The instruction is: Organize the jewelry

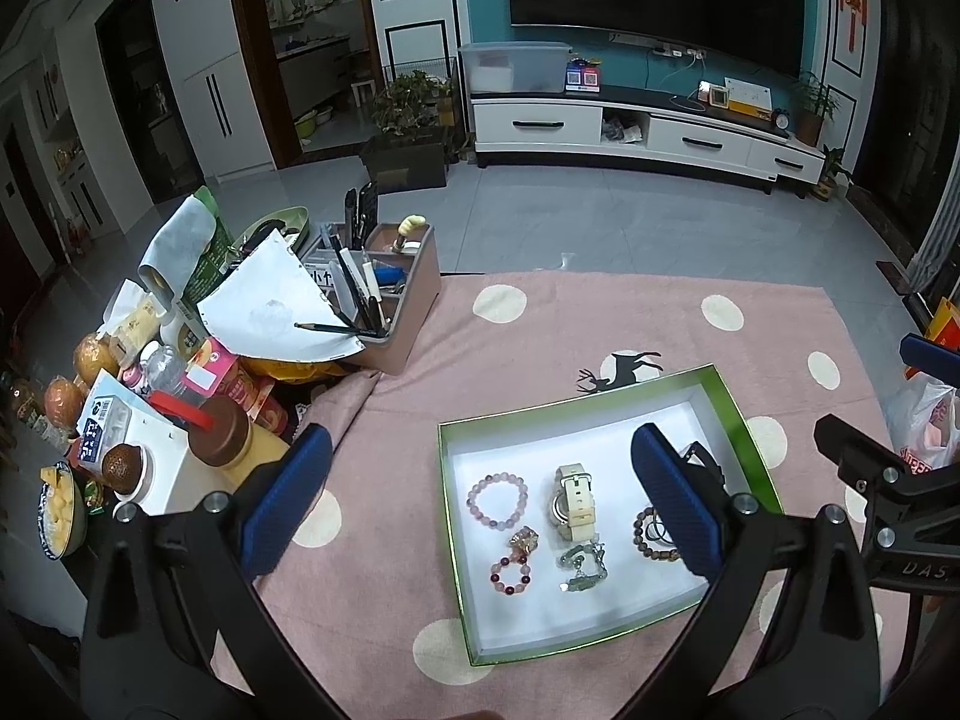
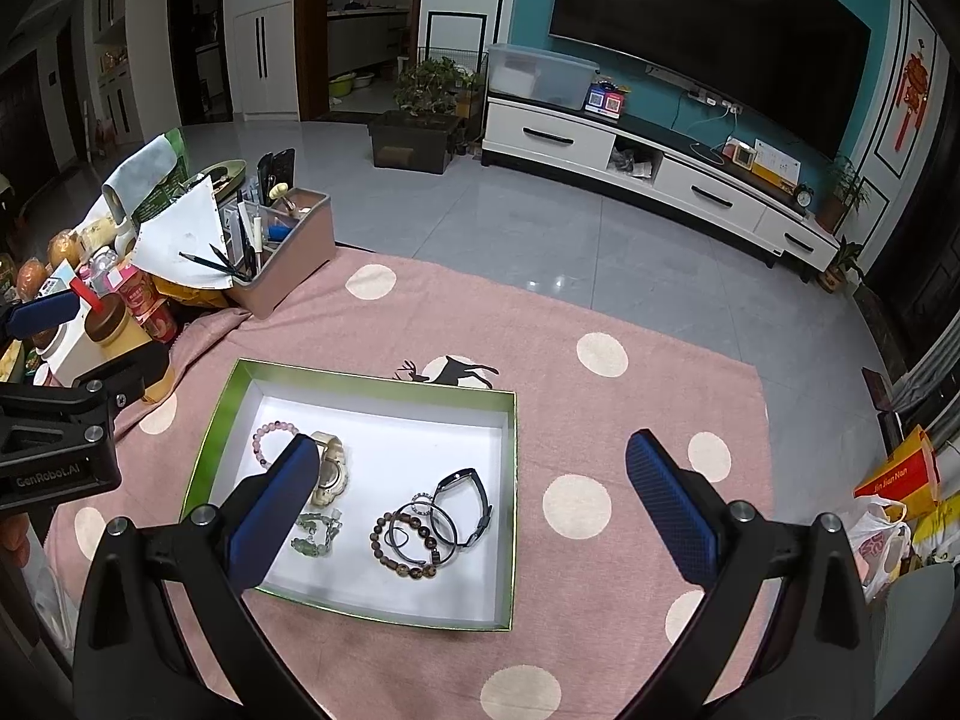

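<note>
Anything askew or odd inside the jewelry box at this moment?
Mostly tidy, but in the green-rimmed box the brown bead bracelet, dark thin rings and black watch overlap in one pile, unlike the separately laid pink bracelet and cream watch.

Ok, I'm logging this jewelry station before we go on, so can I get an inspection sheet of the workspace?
Surface: pink dotted cloth, flat.
Job's things: white-lined box holds a cream watch, black watch, pink bracelet, brown bead bracelet, green bracelet.
Clutter: pen organizer, papers and food packs at the left.
Grippers: left gripper and right gripper open, empty.
Cables: nothing seen on the cloth.
Surroundings: television, white cabinet.
</note>
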Available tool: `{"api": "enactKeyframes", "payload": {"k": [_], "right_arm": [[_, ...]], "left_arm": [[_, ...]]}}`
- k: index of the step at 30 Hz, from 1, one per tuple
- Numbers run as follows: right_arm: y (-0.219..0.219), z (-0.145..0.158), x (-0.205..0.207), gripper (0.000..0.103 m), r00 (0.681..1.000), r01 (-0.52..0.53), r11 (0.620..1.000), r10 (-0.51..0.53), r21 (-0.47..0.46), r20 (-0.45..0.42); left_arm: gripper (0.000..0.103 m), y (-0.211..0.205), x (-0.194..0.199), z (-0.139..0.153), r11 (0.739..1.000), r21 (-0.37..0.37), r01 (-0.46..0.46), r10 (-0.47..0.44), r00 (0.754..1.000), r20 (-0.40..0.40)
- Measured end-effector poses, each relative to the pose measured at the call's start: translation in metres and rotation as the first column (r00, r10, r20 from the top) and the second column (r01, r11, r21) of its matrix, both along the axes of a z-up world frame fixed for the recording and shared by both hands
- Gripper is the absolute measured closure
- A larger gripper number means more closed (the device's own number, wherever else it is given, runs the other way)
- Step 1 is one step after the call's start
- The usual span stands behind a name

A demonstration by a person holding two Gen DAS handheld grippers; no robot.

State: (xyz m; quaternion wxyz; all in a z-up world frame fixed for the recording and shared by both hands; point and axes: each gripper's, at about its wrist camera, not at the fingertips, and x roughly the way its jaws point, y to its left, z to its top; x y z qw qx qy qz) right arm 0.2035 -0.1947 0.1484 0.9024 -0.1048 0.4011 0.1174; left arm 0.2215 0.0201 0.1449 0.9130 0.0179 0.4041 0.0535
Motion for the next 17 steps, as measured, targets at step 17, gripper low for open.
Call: {"api": "enactKeyframes", "payload": {"k": [17], "right_arm": [[0.0035,-0.0037,-0.0007,0.001,1.000,-0.003,1.000,0.003,-0.002,0.004]], "left_arm": [[0.002,0.0029,-0.0013,-0.0020,1.000,0.005,-0.011,0.011,1.000,-0.007]]}}
